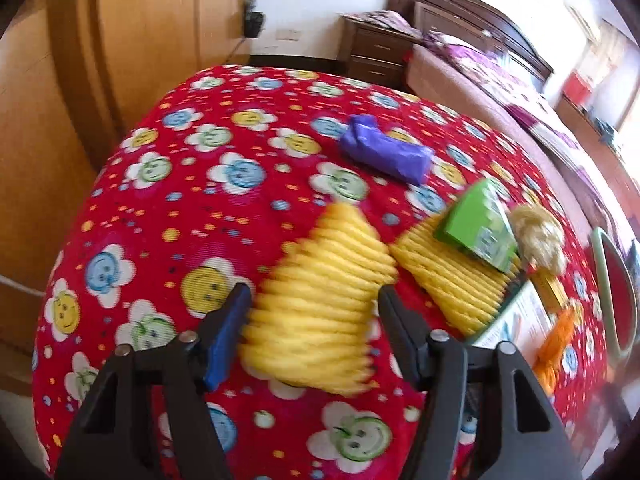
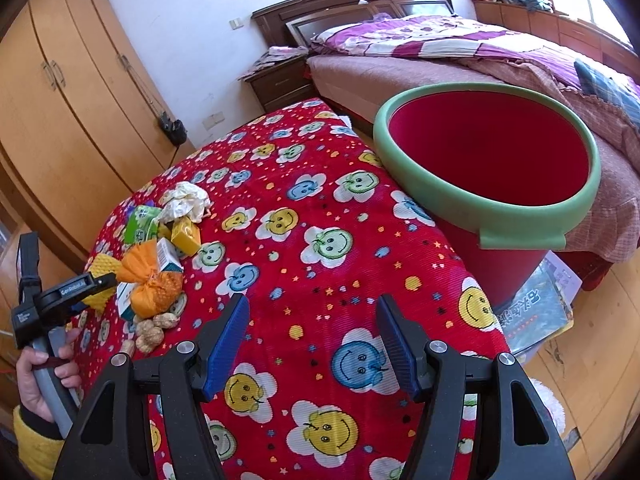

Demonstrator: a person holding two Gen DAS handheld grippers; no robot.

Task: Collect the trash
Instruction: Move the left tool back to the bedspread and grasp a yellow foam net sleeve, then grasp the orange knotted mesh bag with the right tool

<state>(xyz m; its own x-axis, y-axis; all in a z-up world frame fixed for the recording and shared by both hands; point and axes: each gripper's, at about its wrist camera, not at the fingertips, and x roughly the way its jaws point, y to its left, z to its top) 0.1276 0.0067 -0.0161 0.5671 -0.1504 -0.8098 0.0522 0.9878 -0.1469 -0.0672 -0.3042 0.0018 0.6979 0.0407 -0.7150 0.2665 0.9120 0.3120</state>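
Observation:
A yellow foam net sleeve (image 1: 320, 304) lies on the red flowered cloth (image 1: 168, 216), between the fingers of my left gripper (image 1: 312, 300). The pads stand at its two sides and the foam looks unsquashed; the image is blurred. A second yellow foam sleeve (image 1: 448, 280) lies to the right under a green carton (image 1: 478, 224). A purple bag (image 1: 384, 152) lies farther off. My right gripper (image 2: 312, 308) is open and empty over bare cloth, left of the red bin with a green rim (image 2: 420, 188). The right wrist view shows the left gripper (image 2: 96, 280) at the trash pile.
The pile holds crumpled tissue (image 2: 186, 200), a yellow box (image 2: 186, 236), an orange net bag (image 2: 152, 284) and walnuts (image 2: 154, 332). A hand (image 2: 36, 376) grips the left tool. A wardrobe (image 2: 80, 100) stands left, a bed (image 2: 480, 52) behind the bin.

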